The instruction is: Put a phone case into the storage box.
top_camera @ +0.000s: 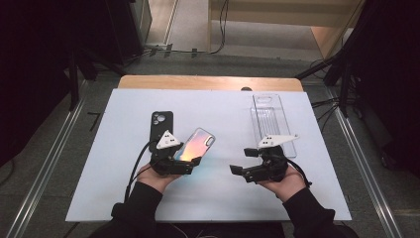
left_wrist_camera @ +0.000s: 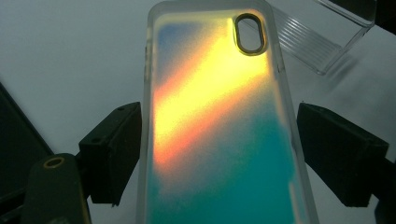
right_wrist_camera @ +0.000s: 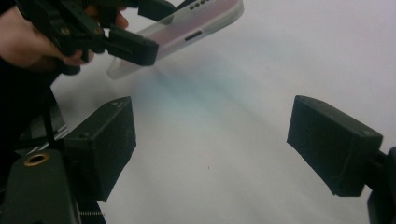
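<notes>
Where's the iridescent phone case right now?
High view: the iridescent phone case sits left of centre between the left hand-held gripper's jaws, right of the black case.

Left gripper (top_camera: 185, 162) in left hand (top_camera: 154, 177), jaws closed on a phone case's sides, pointing up-right, right gripper (top_camera: 239, 161) in right hand (top_camera: 284, 184), jaws wide apart and empty, pointing left, forearms in dark sleeves

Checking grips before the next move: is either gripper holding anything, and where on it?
The left gripper holds the iridescent phone case by its long side edges, lower half. The right gripper is open, empty.
</notes>
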A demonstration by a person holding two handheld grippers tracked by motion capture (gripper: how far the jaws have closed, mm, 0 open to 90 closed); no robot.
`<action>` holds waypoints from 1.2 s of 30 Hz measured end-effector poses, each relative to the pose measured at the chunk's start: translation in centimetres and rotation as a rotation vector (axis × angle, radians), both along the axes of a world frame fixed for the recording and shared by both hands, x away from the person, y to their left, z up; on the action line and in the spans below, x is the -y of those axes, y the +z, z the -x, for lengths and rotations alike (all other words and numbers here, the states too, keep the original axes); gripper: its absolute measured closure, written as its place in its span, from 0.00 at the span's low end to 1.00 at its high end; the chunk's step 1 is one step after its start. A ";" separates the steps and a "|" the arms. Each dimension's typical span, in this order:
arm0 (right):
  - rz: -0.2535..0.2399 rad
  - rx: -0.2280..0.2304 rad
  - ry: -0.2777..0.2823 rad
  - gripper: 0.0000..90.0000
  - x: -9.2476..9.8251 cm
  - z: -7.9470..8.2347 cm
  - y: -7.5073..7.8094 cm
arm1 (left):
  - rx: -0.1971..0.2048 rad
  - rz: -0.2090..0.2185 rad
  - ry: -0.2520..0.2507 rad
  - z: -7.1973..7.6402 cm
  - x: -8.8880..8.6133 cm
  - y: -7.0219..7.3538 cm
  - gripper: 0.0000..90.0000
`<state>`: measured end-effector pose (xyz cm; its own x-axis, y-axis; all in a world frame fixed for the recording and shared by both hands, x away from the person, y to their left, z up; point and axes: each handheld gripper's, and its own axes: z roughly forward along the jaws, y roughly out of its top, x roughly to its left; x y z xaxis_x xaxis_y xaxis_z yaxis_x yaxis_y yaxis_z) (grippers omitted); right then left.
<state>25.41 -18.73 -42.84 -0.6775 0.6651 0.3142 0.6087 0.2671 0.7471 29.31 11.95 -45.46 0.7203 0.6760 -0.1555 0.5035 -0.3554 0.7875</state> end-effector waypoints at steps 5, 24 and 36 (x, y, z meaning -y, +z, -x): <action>-0.014 -0.001 -0.016 0.15 -0.3 -0.5 0.6 | 0.060 0.061 0.036 0.6 -0.2 -0.1 0.19; -0.023 -0.012 -0.036 0.15 -3.2 -3.1 2.7 | 0.201 0.140 0.057 2.0 0.4 -0.4 0.19; -0.065 -0.020 -0.066 0.15 -3.5 -4.4 3.2 | 0.215 0.199 0.045 2.4 0.9 -0.8 0.19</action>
<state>29.85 -15.26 -39.65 -0.6260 0.6860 0.3709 0.6381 0.1773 0.7492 26.92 11.06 -46.27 0.7213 0.6793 -0.1350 0.3289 -0.1644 0.9299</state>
